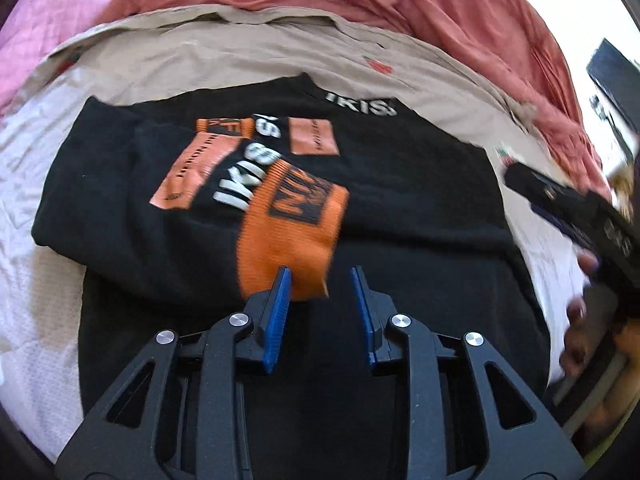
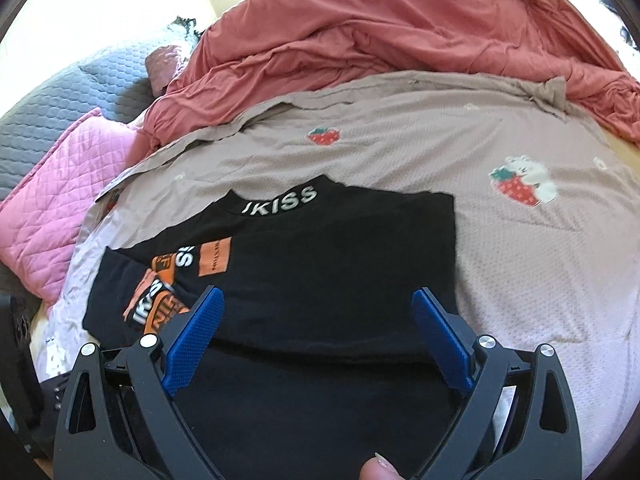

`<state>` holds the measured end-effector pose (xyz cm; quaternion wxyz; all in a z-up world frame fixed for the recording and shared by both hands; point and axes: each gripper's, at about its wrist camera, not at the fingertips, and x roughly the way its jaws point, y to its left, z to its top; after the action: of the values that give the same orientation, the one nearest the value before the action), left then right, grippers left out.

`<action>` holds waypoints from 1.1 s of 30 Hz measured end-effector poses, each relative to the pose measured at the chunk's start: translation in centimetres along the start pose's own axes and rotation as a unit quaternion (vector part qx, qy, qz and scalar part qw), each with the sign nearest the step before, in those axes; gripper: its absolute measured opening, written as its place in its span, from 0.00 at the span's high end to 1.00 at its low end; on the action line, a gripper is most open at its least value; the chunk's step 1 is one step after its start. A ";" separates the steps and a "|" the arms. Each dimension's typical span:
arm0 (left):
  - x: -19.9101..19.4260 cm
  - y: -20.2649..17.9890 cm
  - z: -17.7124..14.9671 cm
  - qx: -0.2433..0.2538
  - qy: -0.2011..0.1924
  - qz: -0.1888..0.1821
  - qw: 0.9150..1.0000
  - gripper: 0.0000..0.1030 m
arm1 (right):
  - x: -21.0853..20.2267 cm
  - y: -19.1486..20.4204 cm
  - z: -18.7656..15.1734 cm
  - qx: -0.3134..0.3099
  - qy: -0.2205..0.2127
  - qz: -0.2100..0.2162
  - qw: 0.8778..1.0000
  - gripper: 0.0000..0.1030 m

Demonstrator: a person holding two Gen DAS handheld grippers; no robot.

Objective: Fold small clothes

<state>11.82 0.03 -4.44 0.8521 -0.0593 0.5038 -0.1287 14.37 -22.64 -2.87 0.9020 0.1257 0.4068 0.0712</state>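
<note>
A black sweatshirt [image 1: 400,200] with white "IKISS" lettering and orange patches lies flat on the bed, its sleeve folded across the chest. The sleeve's orange ribbed cuff [image 1: 292,232] is blurred and lies just ahead of my left gripper [image 1: 320,272]. The jaws stand a little apart; the cuff's edge brushes one blue pad only and is not pinched. In the right wrist view my right gripper [image 2: 319,294] hovers wide open over the sweatshirt [image 2: 340,280], with nothing between its fingers. The cuff [image 2: 168,310] shows at its left.
The sweatshirt rests on a beige sheet [image 2: 520,240] printed with strawberries. A rumpled red quilt [image 2: 400,32] lies behind it, with a pink quilted pillow [image 2: 60,184] and a grey cover [image 2: 60,92] to the left. A person's hand [image 1: 576,332] is at the right edge.
</note>
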 end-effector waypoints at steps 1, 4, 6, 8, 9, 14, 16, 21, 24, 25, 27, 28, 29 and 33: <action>-0.3 -0.2 -0.4 0.012 -0.001 0.005 1.000 0.78 | 0.2 0.2 -0.2 -0.003 0.007 0.009 1.000 0.08; -1.7 0.8 -0.9 0.014 -0.010 0.022 1.000 0.77 | 1.0 1.1 -0.9 -0.008 0.029 0.041 0.999 0.08; -2.4 2.4 -1.4 0.008 -0.015 0.058 0.998 0.76 | 1.5 2.1 -1.3 -0.019 0.040 0.061 0.997 0.08; -2.6 3.9 -1.8 0.005 -0.013 0.084 0.996 0.75 | 1.8 3.1 -1.7 -0.030 0.050 0.080 0.995 0.08; -2.6 4.9 -2.3 -0.001 -0.012 0.092 0.996 0.75 | 2.2 4.0 -2.1 -0.036 0.056 0.095 0.993 0.08; -1.5 7.4 -4.2 -0.022 0.008 0.122 0.992 0.75 | 3.7 6.8 -3.5 -0.032 0.092 0.144 0.985 0.08; -1.1 7.5 -4.6 -0.020 0.006 0.123 0.992 0.74 | 4.4 7.9 -4.1 -0.034 0.109 0.154 0.981 0.08; -0.6 7.3 -4.6 -0.014 -0.003 0.124 0.992 0.72 | 5.9 11.0 -5.5 -0.081 0.132 0.145 0.977 0.18; -0.8 7.8 -4.9 -0.018 -0.009 0.113 0.993 0.71 | 6.8 12.1 -5.8 -0.101 0.129 0.134 0.977 0.18; -0.7 7.8 -4.9 -0.017 -0.010 0.112 0.994 0.71 | 7.1 12.2 -5.7 -0.103 0.127 0.133 0.978 0.20; -0.7 7.7 -5.0 -0.016 -0.010 0.112 0.994 0.71 | 7.6 11.9 -5.4 -0.091 0.125 0.136 0.979 0.25; -0.7 7.7 -5.0 -0.015 -0.010 0.113 0.993 0.71 | 7.8 11.6 -5.1 -0.078 0.124 0.144 0.979 0.29; -0.6 7.7 -5.0 -0.015 -0.010 0.113 0.993 0.71 | 8.1 11.4 -4.9 -0.066 0.126 0.154 0.978 0.34; -0.6 7.6 -5.0 -0.014 -0.009 0.116 0.993 0.71 | 8.4 11.0 -4.6 -0.059 0.130 0.177 0.974 0.55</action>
<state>8.36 7.67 -8.15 0.8651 -0.0135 0.5010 -0.0218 16.18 -9.35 -8.69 0.8203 0.1316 0.4870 0.2695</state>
